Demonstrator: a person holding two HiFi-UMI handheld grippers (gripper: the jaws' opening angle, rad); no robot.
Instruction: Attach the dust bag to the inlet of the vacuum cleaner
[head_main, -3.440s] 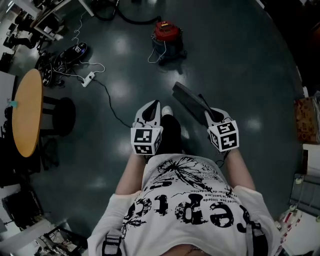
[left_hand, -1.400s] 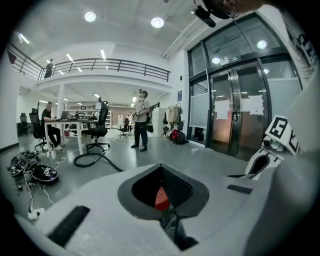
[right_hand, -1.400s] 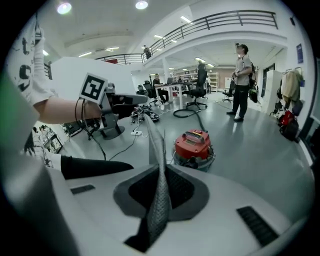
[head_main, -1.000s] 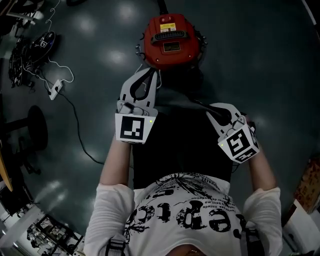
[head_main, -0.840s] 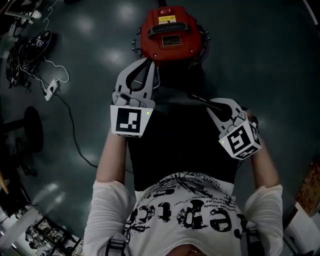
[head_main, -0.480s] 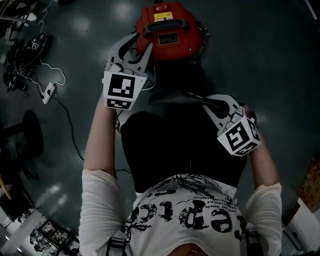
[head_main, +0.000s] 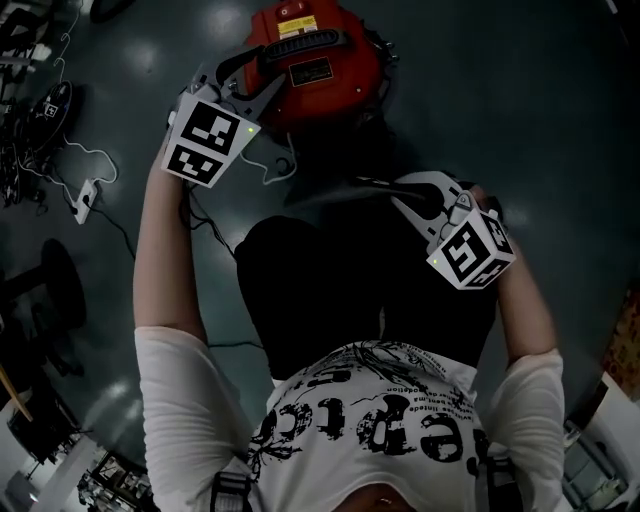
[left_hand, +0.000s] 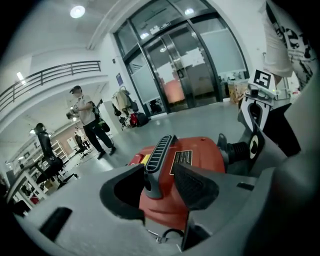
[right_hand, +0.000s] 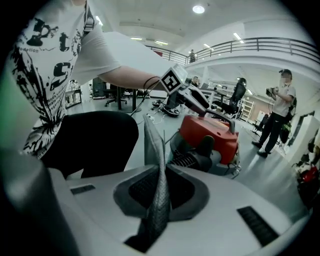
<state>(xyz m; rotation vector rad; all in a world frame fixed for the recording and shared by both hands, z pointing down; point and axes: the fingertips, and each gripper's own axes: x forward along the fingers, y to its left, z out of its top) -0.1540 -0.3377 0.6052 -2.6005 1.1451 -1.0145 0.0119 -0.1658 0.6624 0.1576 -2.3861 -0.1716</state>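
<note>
The dust bag (right_hand: 155, 150), a flat grey sheet of woven stuff, stands up on edge out of the right gripper (head_main: 405, 192), whose jaws are clamped tight on its lower part. It is held in the air in front of the person's knees, near the red vacuum cleaner (head_main: 305, 70) on the floor (head_main: 500, 90) but not touching it. On the near side of the red body sits a black ribbed fitting (right_hand: 197, 152), which I take for the inlet; the bag is short of it. The left gripper (left_hand: 157, 180) is at the top of the machine, its jaws having just been opening. The grey ribbed carry handle (left_hand: 159, 150) stands between them, with a gap showing on at least one side, so nothing is gripped. I would say the step in hand is bracing the machine before the bag goes on. Next, the left jaws need to close on the handle to steady it. Then the right hand must bring the bag's opening square to the fitting and press it home.
</note>
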